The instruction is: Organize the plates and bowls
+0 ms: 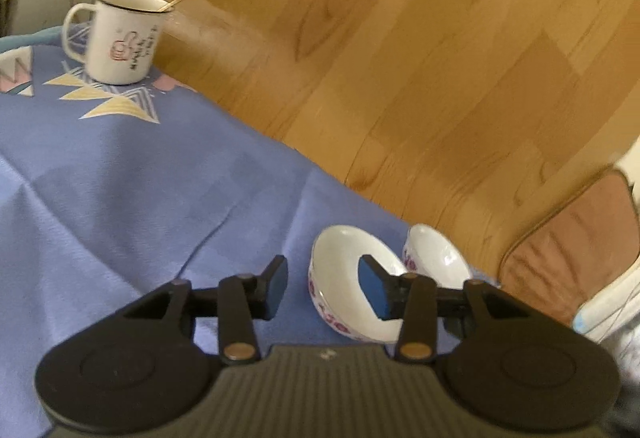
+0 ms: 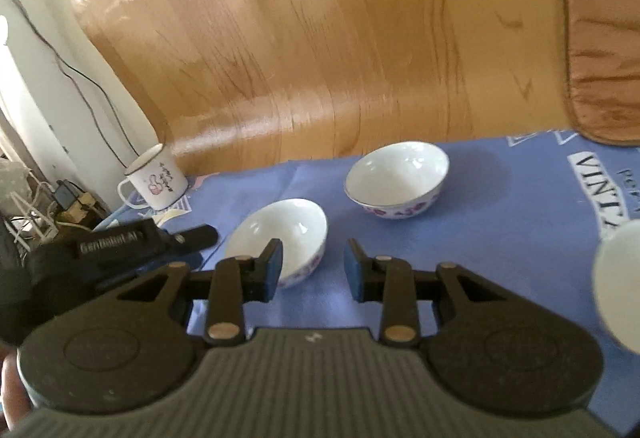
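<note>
Table: I see a blue-violet patterned cloth over the table, wooden plank floor beyond its far edge.
Mug: a white enamel mug with a dark rim stands well apart, far left.
Far bowl: a white porcelain bowl with purple flowers sits upright near the far edge.
Near bowl: a second white flowered porcelain bowl lies just beside it, nearer me and to the left.
Left gripper: jaws partly apart, empty; its right pad overlaps the near bowl's rim in view, though I cannot tell contact.
Right gripper: narrowly parted, holding nothing.
Key relation: the near bowl lies ahead-left of my right gripper, ahead-right of my left, which I judge nearer.
</note>
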The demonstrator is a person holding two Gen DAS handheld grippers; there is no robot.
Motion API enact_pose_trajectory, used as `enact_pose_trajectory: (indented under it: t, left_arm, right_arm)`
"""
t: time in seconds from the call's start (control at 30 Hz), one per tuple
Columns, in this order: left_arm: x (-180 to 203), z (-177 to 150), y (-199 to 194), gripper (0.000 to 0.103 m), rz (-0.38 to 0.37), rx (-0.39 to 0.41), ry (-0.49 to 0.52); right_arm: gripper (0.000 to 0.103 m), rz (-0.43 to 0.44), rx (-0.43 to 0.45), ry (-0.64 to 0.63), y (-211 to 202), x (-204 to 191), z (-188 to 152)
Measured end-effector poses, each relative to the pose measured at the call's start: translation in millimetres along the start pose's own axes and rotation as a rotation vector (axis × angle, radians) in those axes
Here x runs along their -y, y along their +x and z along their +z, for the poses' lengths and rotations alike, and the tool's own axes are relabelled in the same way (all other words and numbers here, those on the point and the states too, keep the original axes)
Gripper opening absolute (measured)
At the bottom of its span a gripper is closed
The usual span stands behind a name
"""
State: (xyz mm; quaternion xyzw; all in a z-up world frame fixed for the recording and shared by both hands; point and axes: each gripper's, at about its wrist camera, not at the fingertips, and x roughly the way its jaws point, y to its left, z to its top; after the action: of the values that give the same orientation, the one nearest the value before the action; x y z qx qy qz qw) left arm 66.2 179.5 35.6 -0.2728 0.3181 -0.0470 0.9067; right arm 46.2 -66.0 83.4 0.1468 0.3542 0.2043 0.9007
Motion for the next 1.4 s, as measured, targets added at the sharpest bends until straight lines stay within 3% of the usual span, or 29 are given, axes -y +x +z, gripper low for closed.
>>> enact_pose_trajectory:
  t: [0.1,0.2,0.23,0.27,0.33,0.43,0.6,0.7,0.87,1.0,1.23,1.4]
  left_arm:
    - [-2,-1,10,0.043,0.026,-0.012,-0.005]
    - [-10,-2,17,0.038,0.031,-0.015,-0.026]
    - [-11,-4,18,0.027,0.033,-0.013,-0.027]
    - [-12,-5,19,0.023,0.033,-0.013,-0.028]
    - [-14,-7,20,0.016,0.013,-0.013,-0.033]
    - [-11,-11,17,0.007,0.013,-0.001,-0.005]
    - [-11,-14,12,0.007,0.028,0.014,0.012]
    - [-10,-15,12,0.014,0.034,0.012,0.015]
    - [-7,-16,15,0.018,0.051,0.015,0.039]
    - [-4,-18,14,0.006,0.035,0.019,0.055]
    - [-1,-18,2,0.006,0.036,0.055,0.052]
    - [-1,-17,4,0.008,0.042,0.029,0.042]
  right_arm:
    - [0.036,-0.008,-0.035,0.037,19,1,7]
    - [0.036,-0.030,-0.062,0.060,35,2,7]
    - [0.036,-0.032,-0.072,0.071,39,5,6]
    - [0.036,-0.030,-0.083,0.081,44,7,5]
    - [0.022,-0.023,-0.100,0.100,53,9,2]
    - [0.014,0.014,-0.096,0.111,54,7,-4]
    - [0.014,0.022,0.003,-0.002,47,-8,-19]
    - [0.014,0.026,0.059,-0.028,44,-6,-31]
    - [0.014,0.038,0.050,-0.003,47,1,-26]
    - [0.014,0.054,0.046,0.012,48,3,-25]
    - [0.013,0.085,0.066,0.014,41,2,-29]
    - [0.013,0.080,0.059,-0.015,41,-2,-30]
